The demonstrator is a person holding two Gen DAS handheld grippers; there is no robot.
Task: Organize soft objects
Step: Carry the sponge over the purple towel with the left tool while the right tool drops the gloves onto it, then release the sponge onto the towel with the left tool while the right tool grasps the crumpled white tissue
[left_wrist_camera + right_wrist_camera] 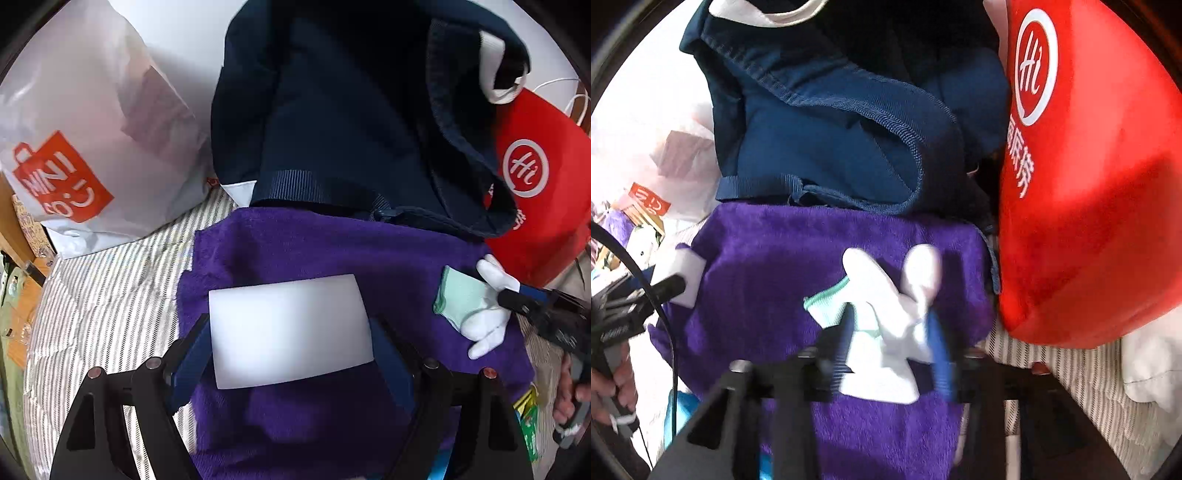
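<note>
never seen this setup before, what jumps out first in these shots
The purple fleece towel fills the middle of both views, spread on striped bedding below a navy bag. Each gripper holds something over it: the left gripper clamps a white foam block, and the right gripper grips a white glove with a mint cuff. A bright red bag with a "Hi" logo crowds the right side.

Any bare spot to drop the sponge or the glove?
Bare purple towel between the white sponge and the navy backpack. Striped bedding lies open left of the towel, below the white shopping bag. Crowded right: white glove, red bag.
</note>
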